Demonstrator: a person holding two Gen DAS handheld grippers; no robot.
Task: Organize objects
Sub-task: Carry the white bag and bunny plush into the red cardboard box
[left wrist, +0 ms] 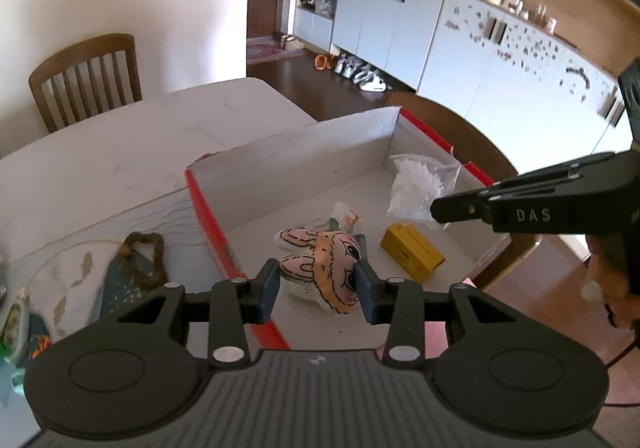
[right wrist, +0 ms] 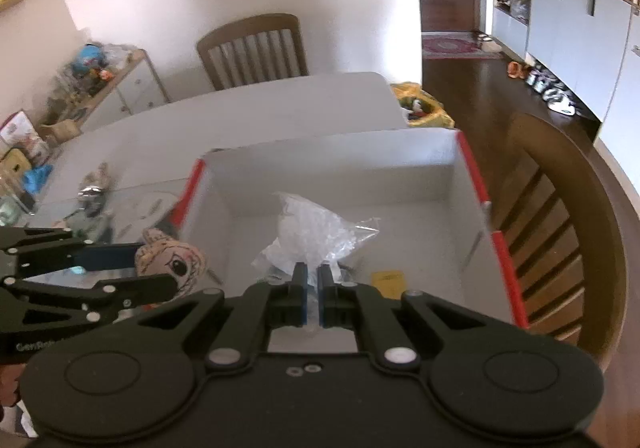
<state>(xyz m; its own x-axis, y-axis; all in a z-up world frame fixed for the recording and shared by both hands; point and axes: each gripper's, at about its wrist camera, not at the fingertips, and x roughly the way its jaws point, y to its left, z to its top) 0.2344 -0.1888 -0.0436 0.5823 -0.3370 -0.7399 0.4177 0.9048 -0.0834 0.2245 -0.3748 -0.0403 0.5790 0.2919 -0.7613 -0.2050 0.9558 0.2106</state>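
Dining room, white table (left wrist: 120,151), wooden chairs, and a white box with red edges (left wrist: 208,215) set just ahead of both claws. Left claw (left wrist: 318,288) clamped on a soft bunny toy (left wrist: 328,268), carried just over the box's near red corner. Right claw (right wrist: 313,294) pinched tight on the neck of a clear plastic bag (right wrist: 308,236), hanging over the box floor ahead of it. Probably the drop-in step: best to bring each load well inside the walls, lower close to the floor, then let go. Free floor beyond the left claw, short of the yellow carton (left wrist: 412,252). Worth watching: near red rim under the toy, right wall by the chair (right wrist: 560,228), and both claws near each other.
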